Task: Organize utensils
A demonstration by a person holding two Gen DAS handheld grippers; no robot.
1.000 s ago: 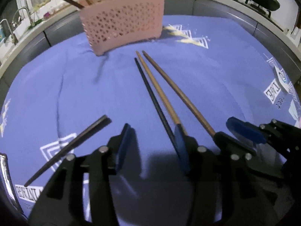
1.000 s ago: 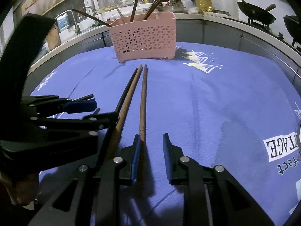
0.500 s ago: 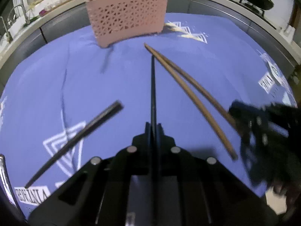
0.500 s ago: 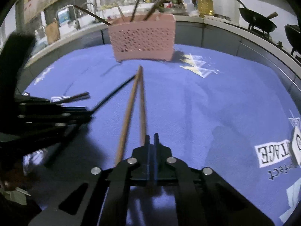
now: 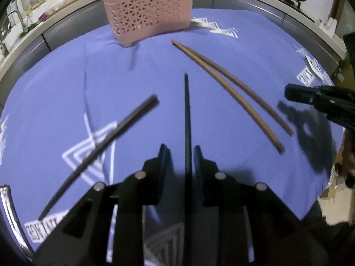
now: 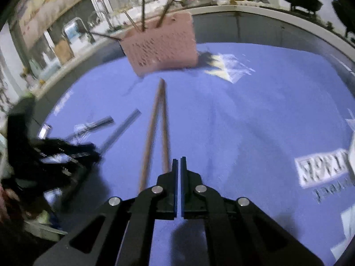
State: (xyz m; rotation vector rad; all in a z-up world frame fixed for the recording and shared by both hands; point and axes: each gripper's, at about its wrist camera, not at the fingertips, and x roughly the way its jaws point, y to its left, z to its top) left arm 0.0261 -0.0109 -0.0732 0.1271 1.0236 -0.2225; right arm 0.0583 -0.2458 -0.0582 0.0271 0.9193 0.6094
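Since a second ago, our left gripper (image 5: 180, 155) has swung onto the black chopstick (image 5: 187, 119), and our right gripper (image 6: 179, 166) has closed up and lifted off the brown pair. From left to right in the left wrist view, we see a dark chopstick (image 5: 99, 155) lying slantwise on the blue cloth (image 5: 66, 88), then the black one running between our opening jaws, then two brown chopsticks (image 5: 233, 97) flat on the cloth. Only this view shows the black stick between the fingers. The right wrist view alone shows our right jaws together, holding nothing, and sticks standing in the pink basket (image 6: 162, 46) at the cloth's far edge.
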